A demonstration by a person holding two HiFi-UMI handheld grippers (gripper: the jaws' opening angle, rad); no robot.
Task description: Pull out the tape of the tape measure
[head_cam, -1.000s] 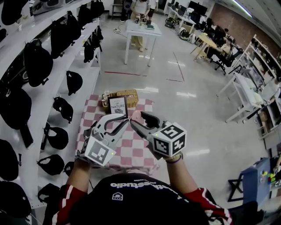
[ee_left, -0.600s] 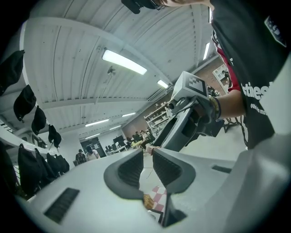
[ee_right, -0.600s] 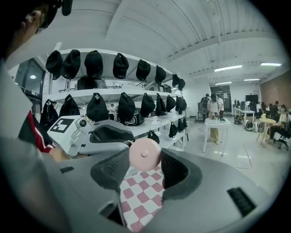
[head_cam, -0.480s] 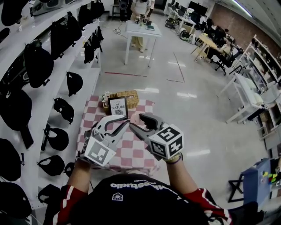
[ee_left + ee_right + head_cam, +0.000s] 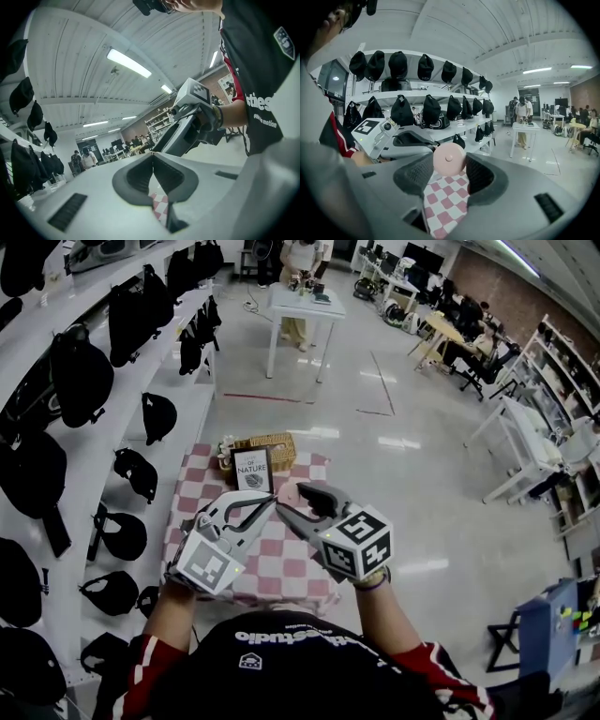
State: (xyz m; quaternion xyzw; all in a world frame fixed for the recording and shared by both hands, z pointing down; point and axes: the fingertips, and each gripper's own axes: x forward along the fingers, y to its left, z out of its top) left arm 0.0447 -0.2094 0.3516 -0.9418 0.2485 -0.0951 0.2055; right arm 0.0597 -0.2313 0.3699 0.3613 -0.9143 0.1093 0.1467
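I have both grippers tip to tip above the checked table (image 5: 291,563). My right gripper (image 5: 291,497) is clamped on the round pink tape measure (image 5: 449,159), clear of the cloth. My left gripper (image 5: 153,157) has its jaws pressed together just beside it.

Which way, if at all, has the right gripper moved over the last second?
Yes, slightly: the right gripper has shifted left in the head view, further over the checkered table.

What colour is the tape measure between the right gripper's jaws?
Pale pink. The tape measure shows best in the right gripper view.
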